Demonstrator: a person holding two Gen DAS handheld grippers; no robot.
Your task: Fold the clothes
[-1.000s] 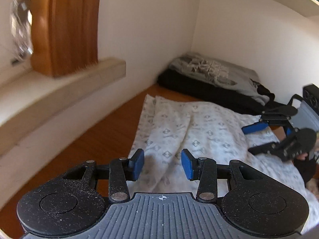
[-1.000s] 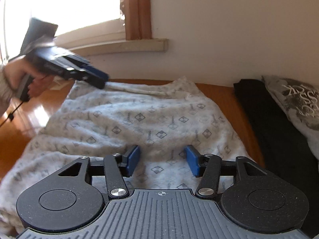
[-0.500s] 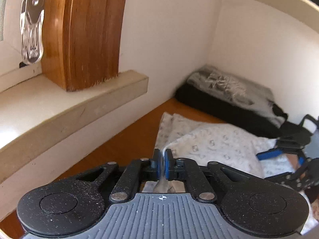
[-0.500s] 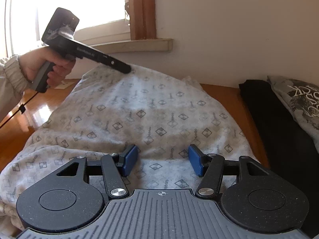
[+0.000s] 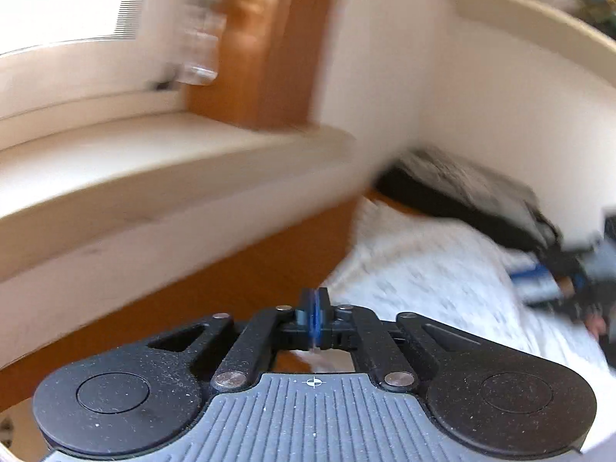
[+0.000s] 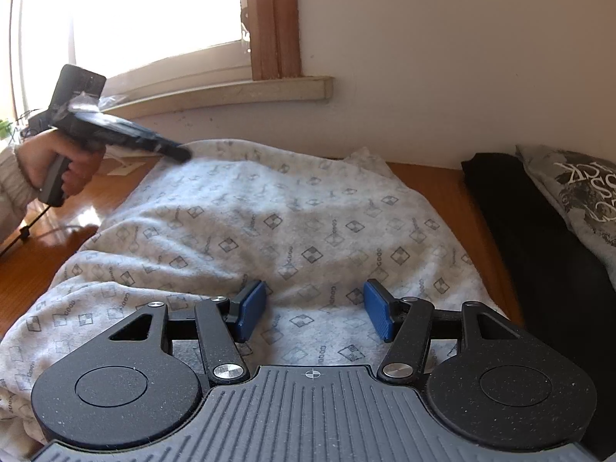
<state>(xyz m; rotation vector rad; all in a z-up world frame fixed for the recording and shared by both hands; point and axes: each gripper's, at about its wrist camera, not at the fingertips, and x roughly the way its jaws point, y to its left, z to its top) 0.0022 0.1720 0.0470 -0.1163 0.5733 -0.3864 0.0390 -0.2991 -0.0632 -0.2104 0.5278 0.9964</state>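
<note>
Here, patterned garment [image 6: 269,227] on table [image 6: 431,177], left claw [image 5: 315,317] pinching it

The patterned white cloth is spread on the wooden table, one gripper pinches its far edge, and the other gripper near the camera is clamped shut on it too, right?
Not quite. The right gripper stands open over the patterned white cloth, its blue pads apart, as the right wrist view shows. The rest holds: the cloth lies on the wooden table, and the left gripper pinches its far edge.
</note>
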